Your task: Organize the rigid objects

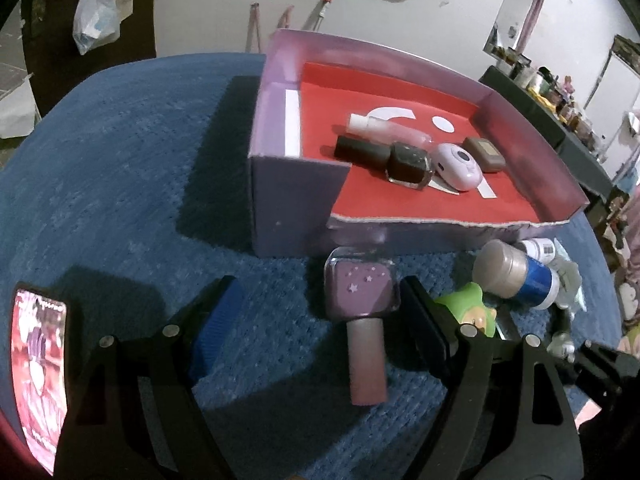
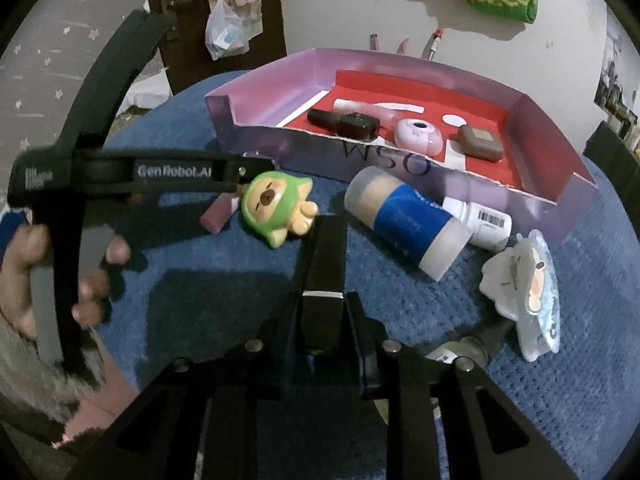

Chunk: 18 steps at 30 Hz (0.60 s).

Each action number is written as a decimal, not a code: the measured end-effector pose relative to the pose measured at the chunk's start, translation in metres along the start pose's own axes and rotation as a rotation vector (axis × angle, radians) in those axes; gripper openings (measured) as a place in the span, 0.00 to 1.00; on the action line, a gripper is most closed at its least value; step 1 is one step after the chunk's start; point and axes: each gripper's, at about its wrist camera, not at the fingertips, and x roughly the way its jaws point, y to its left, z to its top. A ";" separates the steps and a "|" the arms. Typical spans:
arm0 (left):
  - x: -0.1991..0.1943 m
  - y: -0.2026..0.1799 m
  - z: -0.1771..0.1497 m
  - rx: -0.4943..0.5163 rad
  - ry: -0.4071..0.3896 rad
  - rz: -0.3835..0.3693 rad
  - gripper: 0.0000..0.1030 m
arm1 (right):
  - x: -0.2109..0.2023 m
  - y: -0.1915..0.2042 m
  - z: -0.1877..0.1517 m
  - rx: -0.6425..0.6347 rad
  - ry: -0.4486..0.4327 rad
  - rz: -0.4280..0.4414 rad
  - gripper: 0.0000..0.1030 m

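Lettering: "GenRobot.AI" in white on the black left gripper [image 2: 256, 176]; "WSO" in dark letters on the lavender outer wall of the box [image 2: 304, 148]; a barcode on the small white bottle [image 2: 480, 220].
Box: shallow cardboard, lavender walls, red floor with white shapes, near wall torn low, standing on the blue knitted cloth [image 1: 120, 160].
Box contents: dark nail polish bottle [image 1: 384, 158], clear pink-tinted tube [image 1: 384, 126], rounded lilac case [image 1: 458, 166], brown rounded case [image 1: 484, 154].
Purple polish bottle [image 1: 362, 290]: square glass body with pale stars, long matte pink cap, lying on the cloth just before the box.
Left gripper: jaws wide apart, holding nothing, the purple bottle lying between them against the right finger.
Right gripper [image 2: 322, 328]: jaws clamped on a black rectangular bar [image 2: 324, 256] with a silver band.
Loose items: glossy green figurine [image 2: 276, 210], frosted blue-labelled cylinder [image 2: 404, 220], translucent cartoon clip [image 2: 528, 292].
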 end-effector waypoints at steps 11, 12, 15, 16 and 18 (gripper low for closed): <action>-0.002 -0.008 -0.011 0.121 0.014 0.100 0.76 | 0.003 0.004 0.005 -0.009 -0.020 0.014 0.41; -0.002 -0.010 -0.011 0.126 0.014 0.092 0.76 | 0.004 0.004 0.006 -0.009 -0.022 0.013 0.41; 0.000 -0.010 -0.007 0.115 0.013 0.082 0.76 | 0.006 0.005 0.007 -0.019 -0.027 -0.002 0.41; 0.000 -0.009 -0.006 0.109 0.013 0.078 0.76 | 0.007 0.006 0.006 -0.028 -0.026 -0.019 0.37; -0.001 -0.008 -0.008 0.113 0.009 0.086 0.72 | 0.008 0.007 0.005 -0.044 -0.027 -0.045 0.26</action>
